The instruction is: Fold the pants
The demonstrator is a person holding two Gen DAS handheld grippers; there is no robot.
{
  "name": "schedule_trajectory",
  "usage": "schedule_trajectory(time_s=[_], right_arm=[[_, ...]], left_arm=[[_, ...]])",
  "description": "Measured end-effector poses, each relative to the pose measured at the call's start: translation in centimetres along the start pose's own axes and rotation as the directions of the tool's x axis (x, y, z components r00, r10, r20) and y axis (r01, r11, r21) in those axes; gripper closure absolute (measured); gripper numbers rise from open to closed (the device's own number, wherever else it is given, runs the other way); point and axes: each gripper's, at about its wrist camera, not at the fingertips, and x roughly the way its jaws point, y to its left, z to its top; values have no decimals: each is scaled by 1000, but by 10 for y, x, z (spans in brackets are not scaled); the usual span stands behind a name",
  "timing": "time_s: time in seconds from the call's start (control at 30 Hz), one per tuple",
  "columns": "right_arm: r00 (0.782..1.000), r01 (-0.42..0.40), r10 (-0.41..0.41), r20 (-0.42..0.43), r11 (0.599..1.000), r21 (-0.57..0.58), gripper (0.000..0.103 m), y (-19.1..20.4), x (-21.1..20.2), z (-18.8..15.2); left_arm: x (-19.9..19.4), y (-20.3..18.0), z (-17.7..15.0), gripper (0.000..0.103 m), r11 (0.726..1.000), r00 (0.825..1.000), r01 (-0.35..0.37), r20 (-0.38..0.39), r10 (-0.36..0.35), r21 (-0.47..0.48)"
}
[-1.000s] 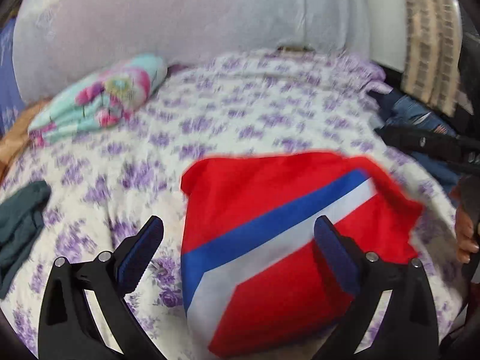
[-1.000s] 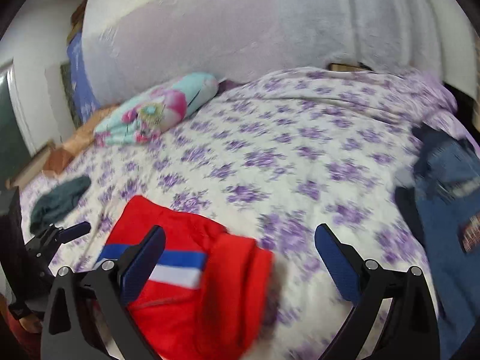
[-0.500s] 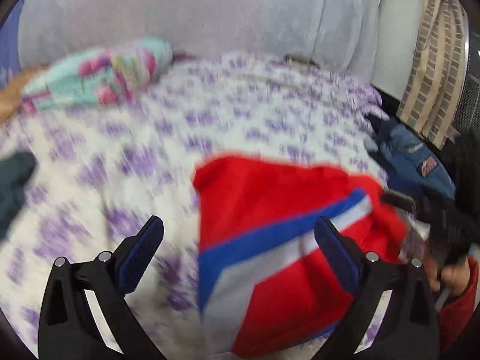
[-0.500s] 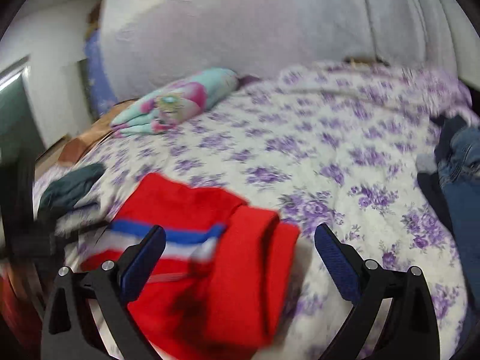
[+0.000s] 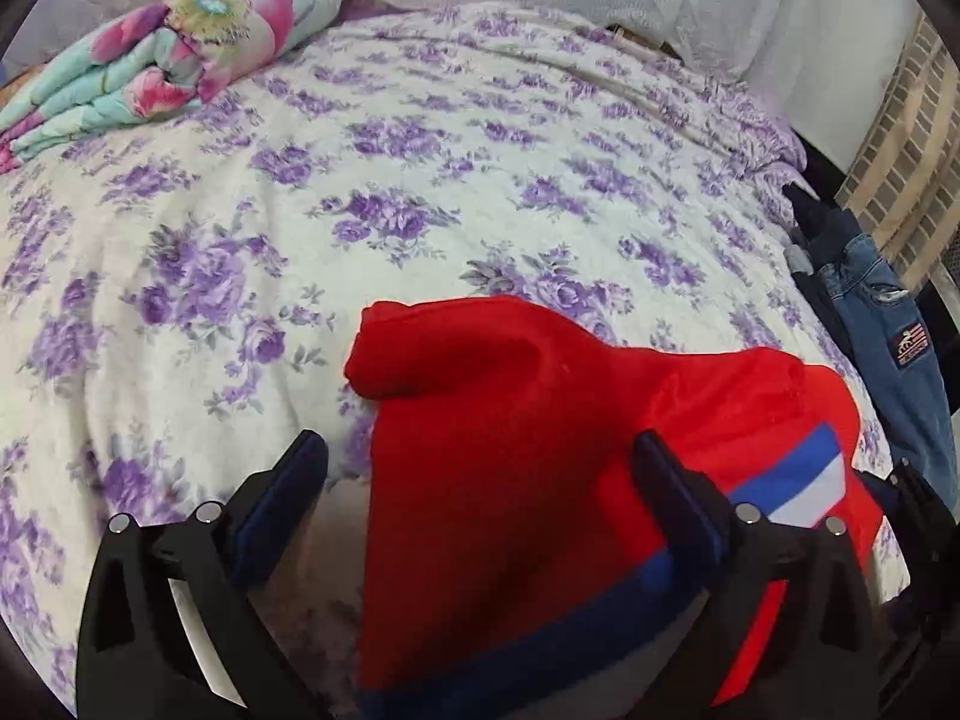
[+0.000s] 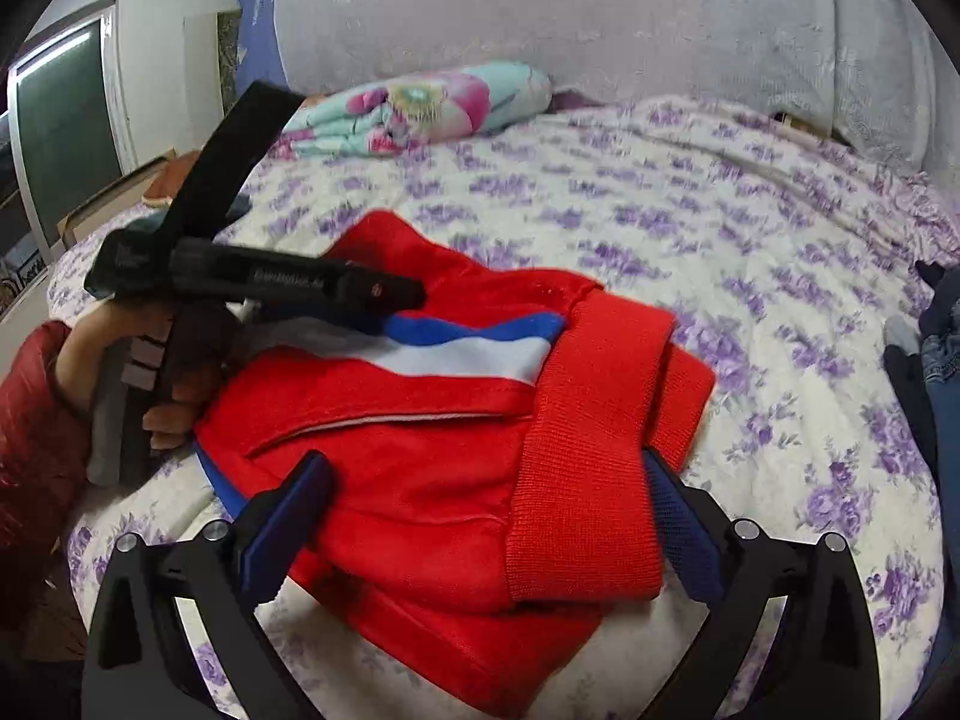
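The red pants (image 5: 510, 450) with a blue and white stripe (image 5: 798, 480) lie folded in a bundle near the bed's front edge. My left gripper (image 5: 480, 474) is open, and the bundle's left half sits between its fingers. In the right wrist view the pants (image 6: 420, 450) show a ribbed waistband (image 6: 594, 420) folded over on top. My right gripper (image 6: 486, 498) is open around the near right part of the bundle. A hand (image 6: 120, 354) in a red sleeve holds the left gripper (image 6: 408, 297), whose tip rests over the stripe.
The bed (image 5: 420, 180) has a white sheet with purple flowers. A folded floral blanket (image 5: 162, 54) lies at the back left. Blue jeans (image 5: 882, 324) lie along the right edge. A padded grey headboard (image 6: 600, 12) stands behind, and a window (image 6: 66, 120) is at the far left.
Both grippers have moved in close over the pants. The bundle now sits between each gripper's fingers, and the left gripper has come over the stripe from the left.
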Motion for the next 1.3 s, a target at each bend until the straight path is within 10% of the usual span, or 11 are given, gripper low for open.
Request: schedule_trajectory(time_s=[0.13,0.33,0.6,0.73,0.87,1.1,1.3], right_arm=[[983,-22,26,180,999,-27,3,5,-35,-6],[1000,16,-16,-7,995,-97,3,24,-3,-6],[978,-38,24,206,997,64,3,-4,-44,-16],[994,26,-2,-105,973,230,3,-36,15,-12],[995,-28,55,-83,954,300,3,-48,14,-16],[977,-197,212,17,870,453,3,-76,5,-23],[966,-223,257,2,832,509,3,-83,14,-16]], left_arm=[[-47,6,-14,5,999,994,30,109,-28,-22],[-38,10,-57,4,999,999,-11,52,9,37],[-56,25,-68,5,992,986,113,129,-105,-57],[-56,29,-78,5,986,988,132,93,-123,-101],[-52,16,-77,4,997,996,60,62,-57,-49],[-59,31,-83,5,975,975,205,104,-196,-88],[-52,12,-82,4,983,982,183,53,-181,-17]])
